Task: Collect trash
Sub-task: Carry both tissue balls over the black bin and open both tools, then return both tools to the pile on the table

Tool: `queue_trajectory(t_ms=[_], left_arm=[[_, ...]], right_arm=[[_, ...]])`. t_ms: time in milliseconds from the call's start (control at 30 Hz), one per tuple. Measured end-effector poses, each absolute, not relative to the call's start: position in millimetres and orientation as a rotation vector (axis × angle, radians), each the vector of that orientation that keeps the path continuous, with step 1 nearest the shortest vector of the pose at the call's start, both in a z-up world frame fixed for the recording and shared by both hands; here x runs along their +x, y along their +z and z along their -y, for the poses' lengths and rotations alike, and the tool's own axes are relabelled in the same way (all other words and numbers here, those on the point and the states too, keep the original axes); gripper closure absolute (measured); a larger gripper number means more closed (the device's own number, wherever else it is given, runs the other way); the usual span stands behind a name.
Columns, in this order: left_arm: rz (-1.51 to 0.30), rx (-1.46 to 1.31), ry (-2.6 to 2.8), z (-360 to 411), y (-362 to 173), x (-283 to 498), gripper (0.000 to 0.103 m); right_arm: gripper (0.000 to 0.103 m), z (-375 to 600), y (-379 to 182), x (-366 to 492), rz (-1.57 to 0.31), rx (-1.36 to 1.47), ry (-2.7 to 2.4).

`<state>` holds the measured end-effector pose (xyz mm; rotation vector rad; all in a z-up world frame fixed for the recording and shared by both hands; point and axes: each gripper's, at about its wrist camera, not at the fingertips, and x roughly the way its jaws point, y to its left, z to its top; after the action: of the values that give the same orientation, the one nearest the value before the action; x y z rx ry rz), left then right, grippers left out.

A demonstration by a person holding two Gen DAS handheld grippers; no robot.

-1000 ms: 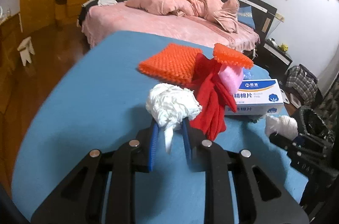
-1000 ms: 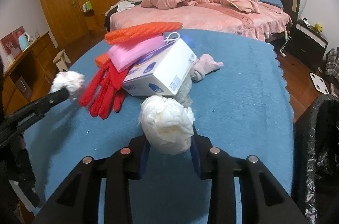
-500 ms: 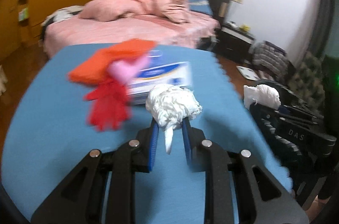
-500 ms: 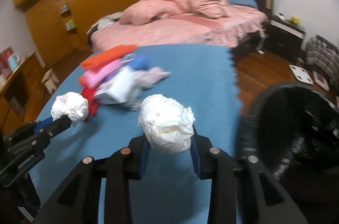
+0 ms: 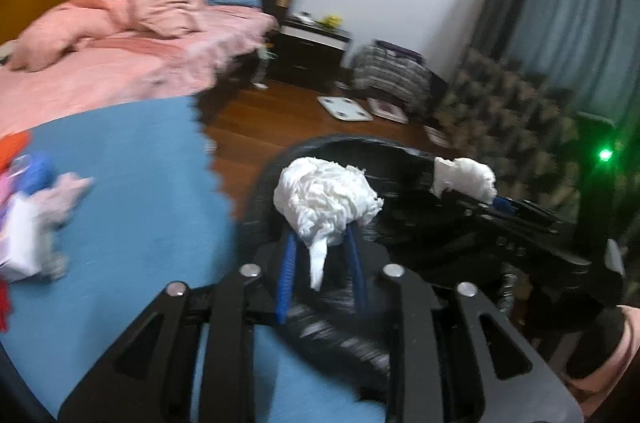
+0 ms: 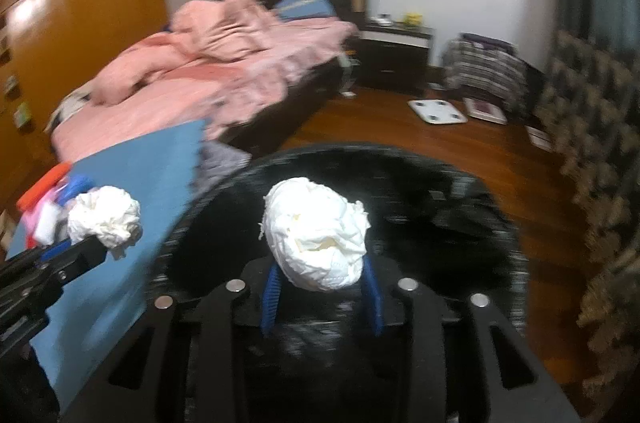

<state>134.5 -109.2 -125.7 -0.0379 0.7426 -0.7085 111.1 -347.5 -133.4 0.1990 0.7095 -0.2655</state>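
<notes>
My left gripper (image 5: 322,243) is shut on a crumpled white paper wad (image 5: 324,203) and holds it over the near rim of a black-lined trash bin (image 5: 360,147) beside the blue table (image 5: 132,159). My right gripper (image 6: 320,275) is shut on a second, rounder white paper wad (image 6: 316,239) and holds it above the open mouth of the bin (image 6: 400,163). Each wad shows in the other view: the right one (image 5: 464,179) and the left one (image 6: 104,221).
A box, red gloves and orange and pink items (image 5: 20,183) lie on the blue table at the left. A pink bed (image 6: 208,63), a nightstand (image 6: 396,47), a white scale (image 6: 436,111) on the wooden floor and a patterned armchair (image 6: 592,127) stand around the bin.
Both grippers have swung right, away from the items on the table, and now hold their paper wads over the black trash bin. Both stay shut.
</notes>
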Motion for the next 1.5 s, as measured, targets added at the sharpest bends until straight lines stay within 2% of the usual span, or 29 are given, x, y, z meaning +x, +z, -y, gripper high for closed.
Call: queue_trajectory(t_ms=[33, 67, 100, 200, 333, 533, 667, 967, 1067, 1133, 1167, 1233, 1500], left_arm=[[-0.736, -0.029, -0.716, 117, -126, 134, 0.055], [-0.729, -0.021, -0.719, 120, -128, 131, 0.047], [-0.721, -0.016, -0.717, 121, -129, 129, 0.038], [-0.701, 0.001, -0.661, 107, -131, 128, 0.028], [-0.67, -0.001, -0.504, 51, -128, 128, 0.021], [-0.644, 0.014, -0.191, -43, -130, 123, 0.02], [-0.692, 0.002, -0.02, -105, -143, 132, 0.02], [-0.795, -0.087, 0.046, -166, -170, 164, 0.033], [-0.845, -0.107, 0.009, -173, -181, 177, 0.058], [-0.86, -0.123, -0.011, -176, -183, 180, 0.086], [-0.858, -0.129, -0.016, -175, -185, 181, 0.09], [-0.847, -0.137, -0.02, -177, -185, 175, 0.095], [-0.77, -0.134, 0.05, -196, -161, 126, 0.096]], right_arm=[[0.048, 357, -135, 109, -0.708, 0.208, -0.29], [0.042, 364, -135, 107, -0.701, 0.216, -0.312], [0.031, 368, -135, 105, -0.696, 0.219, -0.322], [0.019, 370, -133, 103, -0.676, 0.22, -0.324], [0.01, 341, -130, 111, -0.662, 0.198, -0.255], [0.007, 254, -126, 133, -0.661, 0.153, -0.062], [0.007, 198, -130, 150, -0.672, 0.126, 0.045], [0.007, 110, -148, 178, -0.719, 0.054, 0.165], [0.007, 99, -151, 181, -0.728, 0.033, 0.179], [0.007, 94, -154, 182, -0.738, 0.025, 0.184], [0.007, 92, -156, 182, -0.742, 0.023, 0.187], [0.007, 87, -160, 181, -0.754, 0.016, 0.192], [0.008, 78, -169, 178, -0.766, -0.018, 0.208]])
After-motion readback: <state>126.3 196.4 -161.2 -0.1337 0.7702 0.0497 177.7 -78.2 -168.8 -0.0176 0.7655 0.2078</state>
